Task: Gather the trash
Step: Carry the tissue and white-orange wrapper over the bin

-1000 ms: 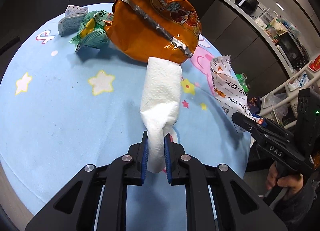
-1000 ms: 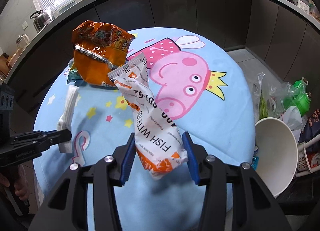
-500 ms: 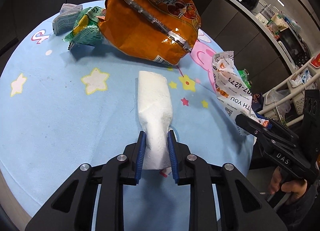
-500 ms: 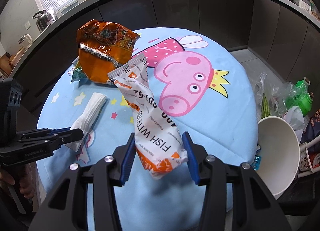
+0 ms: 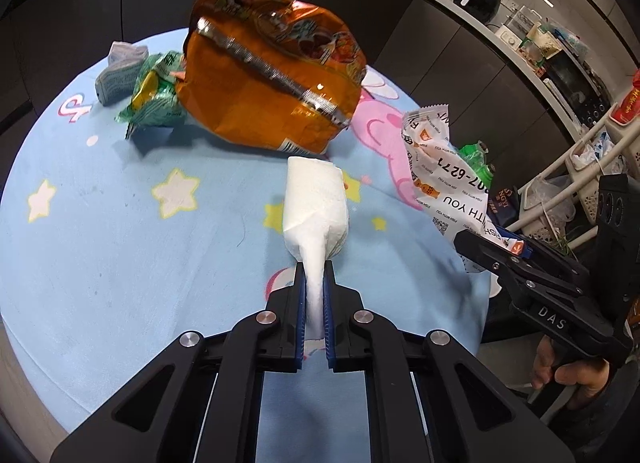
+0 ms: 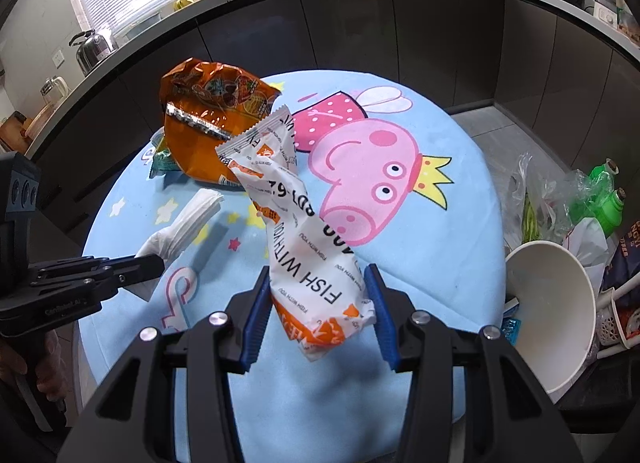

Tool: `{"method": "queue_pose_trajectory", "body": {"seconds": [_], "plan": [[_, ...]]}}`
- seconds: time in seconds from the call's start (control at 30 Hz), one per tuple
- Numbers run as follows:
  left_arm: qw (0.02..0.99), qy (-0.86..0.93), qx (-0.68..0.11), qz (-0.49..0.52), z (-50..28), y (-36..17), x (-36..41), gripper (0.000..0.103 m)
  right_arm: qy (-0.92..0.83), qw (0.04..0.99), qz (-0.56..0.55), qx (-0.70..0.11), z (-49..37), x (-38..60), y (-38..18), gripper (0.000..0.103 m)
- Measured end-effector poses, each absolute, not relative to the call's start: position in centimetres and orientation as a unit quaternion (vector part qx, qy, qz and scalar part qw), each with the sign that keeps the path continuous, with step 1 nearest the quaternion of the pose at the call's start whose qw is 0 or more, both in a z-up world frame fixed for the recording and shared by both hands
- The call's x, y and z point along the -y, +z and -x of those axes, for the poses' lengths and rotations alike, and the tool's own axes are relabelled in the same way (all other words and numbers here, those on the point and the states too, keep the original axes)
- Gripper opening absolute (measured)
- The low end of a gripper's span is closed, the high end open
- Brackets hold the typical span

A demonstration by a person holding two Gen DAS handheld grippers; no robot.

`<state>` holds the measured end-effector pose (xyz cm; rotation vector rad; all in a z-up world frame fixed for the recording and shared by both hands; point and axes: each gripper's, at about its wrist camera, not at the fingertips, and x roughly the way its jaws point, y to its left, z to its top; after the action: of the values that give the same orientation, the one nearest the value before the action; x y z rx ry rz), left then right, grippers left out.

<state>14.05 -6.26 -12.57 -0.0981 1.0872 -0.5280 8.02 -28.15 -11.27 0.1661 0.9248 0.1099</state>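
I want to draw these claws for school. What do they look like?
Both claws, left claw and right claw, are chunky black plastic with silver bolts and ribbed blue pads. The right one has "DAS" in white letters on its side. A bare hand holds its handle.

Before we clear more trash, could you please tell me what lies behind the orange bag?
A green wrapper pokes out behind the orange bag, with a folded white packet beyond it. Anything directly under the bag is covered.

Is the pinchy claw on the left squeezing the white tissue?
Touching. In the left wrist view the left gripper has just closed its blue pads on the tissue, which is pinched thin between them.
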Motion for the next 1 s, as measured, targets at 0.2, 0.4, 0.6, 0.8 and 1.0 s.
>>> {"method": "queue_pose_trajectory", "body": {"seconds": [0.2,0.4,0.6,0.8,1.0], "plan": [[0.830,-0.266,-0.490,0.038,-13.7,-10.7,7.1,0.006,0.043,0.899,-0.088,-0.428,-7.3,29.3,-10.0,0.046],[0.831,-0.291,-0.473,0.028,-13.7,-9.0,9.3,0.005,0.023,0.904,-0.094,-0.416,-6.3,31.2,-9.0,0.046],[0.825,-0.325,-0.461,0.007,-13.4,-7.8,12.9,0.005,-0.014,0.907,-0.112,-0.406,-4.7,34.3,-8.7,0.046],[0.818,-0.354,-0.453,-0.016,-13.0,-7.1,16.7,0.005,-0.050,0.904,-0.134,-0.402,-3.1,37.7,-9.0,0.046],[0.806,-0.379,-0.452,-0.038,-12.6,-6.9,20.9,0.005,-0.082,0.900,-0.159,-0.397,-1.6,40.8,-9.7,0.046]]}}
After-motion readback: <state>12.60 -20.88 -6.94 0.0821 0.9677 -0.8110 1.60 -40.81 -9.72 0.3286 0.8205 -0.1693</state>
